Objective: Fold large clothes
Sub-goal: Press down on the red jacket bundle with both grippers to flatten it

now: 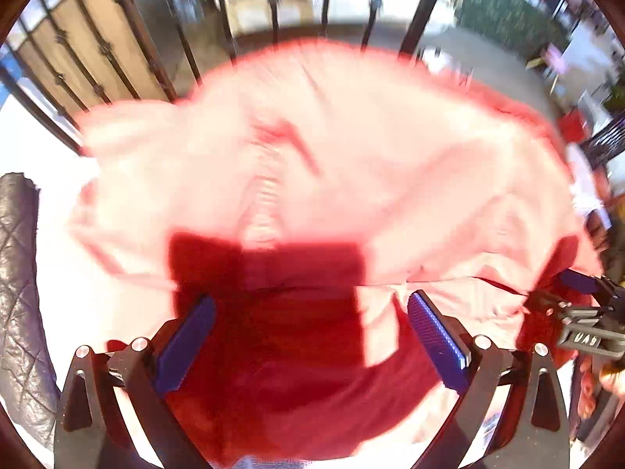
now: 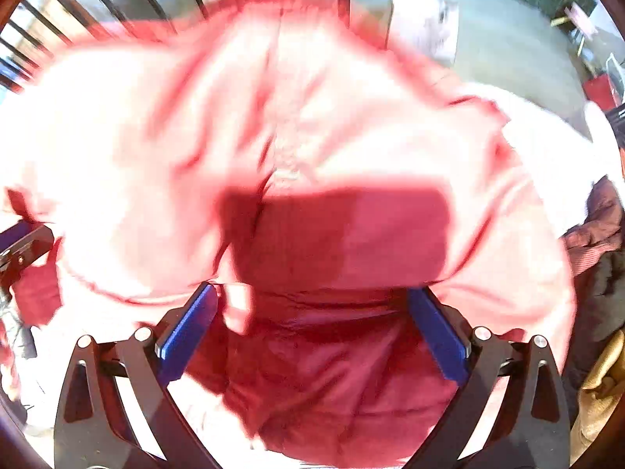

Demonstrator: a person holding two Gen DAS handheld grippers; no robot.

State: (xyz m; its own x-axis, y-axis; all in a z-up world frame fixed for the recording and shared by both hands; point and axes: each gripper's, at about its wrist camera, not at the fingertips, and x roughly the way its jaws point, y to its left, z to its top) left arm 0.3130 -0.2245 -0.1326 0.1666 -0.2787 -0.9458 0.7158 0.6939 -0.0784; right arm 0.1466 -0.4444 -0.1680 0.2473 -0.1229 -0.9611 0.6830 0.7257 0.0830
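red, sunlit cloth garment (image 1: pixel 332 164) spread far ahead of both grippers; left gripper (image 1: pixel 308 336) and right gripper (image 2: pixel 312 328) gaped apart over its near hem, equally near.

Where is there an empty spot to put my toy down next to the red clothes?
The white surface is bare between the red garment and the quilted dark jacket. The garment fills the middle. A clothes pile crowds its other side.
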